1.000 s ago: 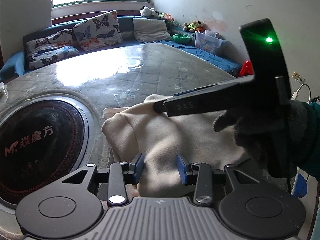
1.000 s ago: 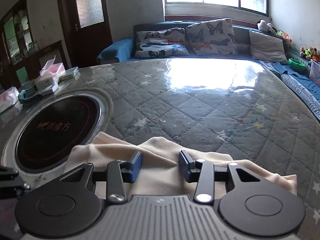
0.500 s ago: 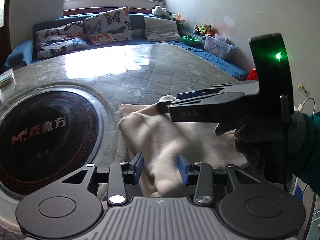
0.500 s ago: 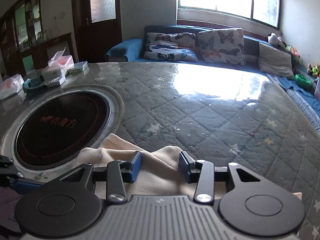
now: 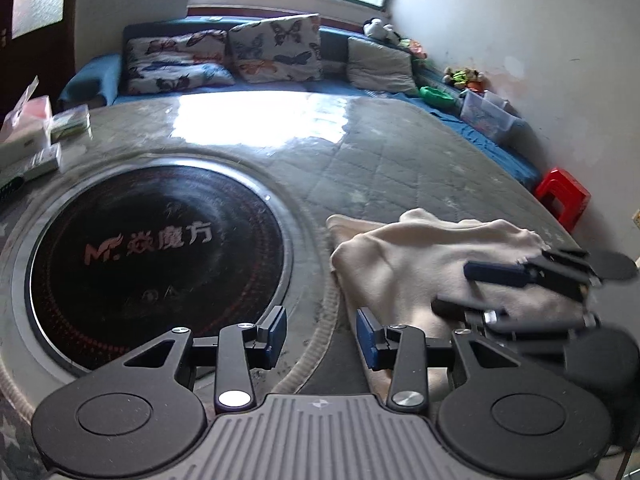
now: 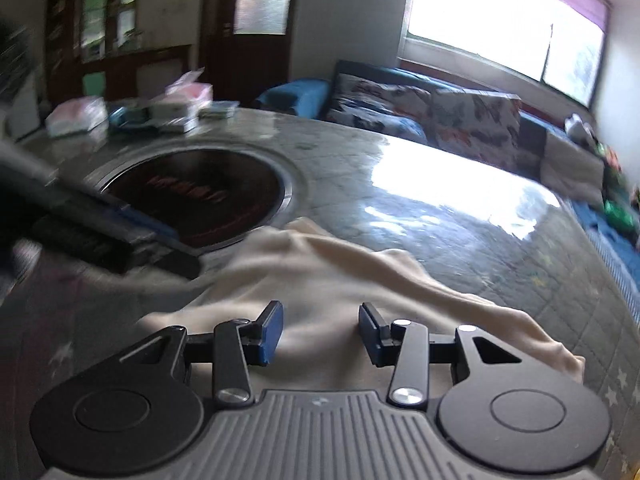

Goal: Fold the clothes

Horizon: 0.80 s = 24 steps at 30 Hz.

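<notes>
Looking through the left wrist view, the left tool (image 5: 321, 334) is seen spread with nothing between its fingers, held over the desk (image 5: 400, 168) edge by the round cooktop (image 5: 156, 256), while the cream garment (image 5: 408, 264) lies bunched on the desk to its right with the right tool (image 5: 472, 288) low over it, its fingers apart. In the right wrist view, the right tool (image 6: 321, 334) is likewise spread and empty above the garment (image 6: 340, 272), and the left tool (image 6: 160, 248) is blurred at the left, so its state cannot be told there. The cloth is judged partly gathered but rumpled, with no clean fold finished; flattening and the remaining folds are left.
</notes>
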Each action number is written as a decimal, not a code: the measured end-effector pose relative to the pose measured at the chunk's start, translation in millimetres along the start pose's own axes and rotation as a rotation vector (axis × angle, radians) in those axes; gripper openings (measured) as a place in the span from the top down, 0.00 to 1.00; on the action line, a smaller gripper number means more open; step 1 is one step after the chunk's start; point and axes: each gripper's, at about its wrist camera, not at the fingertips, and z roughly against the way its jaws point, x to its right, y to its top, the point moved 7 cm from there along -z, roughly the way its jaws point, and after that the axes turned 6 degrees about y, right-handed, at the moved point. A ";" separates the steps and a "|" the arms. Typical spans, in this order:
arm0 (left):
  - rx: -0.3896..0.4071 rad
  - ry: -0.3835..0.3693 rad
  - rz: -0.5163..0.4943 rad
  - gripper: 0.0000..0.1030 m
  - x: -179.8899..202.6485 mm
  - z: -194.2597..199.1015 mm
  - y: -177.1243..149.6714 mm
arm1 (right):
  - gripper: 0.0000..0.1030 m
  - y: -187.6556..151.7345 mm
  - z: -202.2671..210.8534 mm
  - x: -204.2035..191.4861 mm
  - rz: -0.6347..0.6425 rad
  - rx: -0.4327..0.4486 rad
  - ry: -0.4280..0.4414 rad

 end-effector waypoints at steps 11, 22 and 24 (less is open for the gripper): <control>-0.023 0.008 0.050 0.56 -3.9 4.2 -4.6 | 0.58 -7.2 12.9 -38.8 0.016 0.043 0.013; -0.014 0.026 0.053 0.27 6.6 16.3 -7.4 | 0.36 -15.5 33.7 -25.4 -0.127 0.078 0.001; -0.009 0.032 0.043 0.22 8.5 18.9 -8.4 | 0.35 -19.1 37.5 -22.7 -0.150 0.077 -0.008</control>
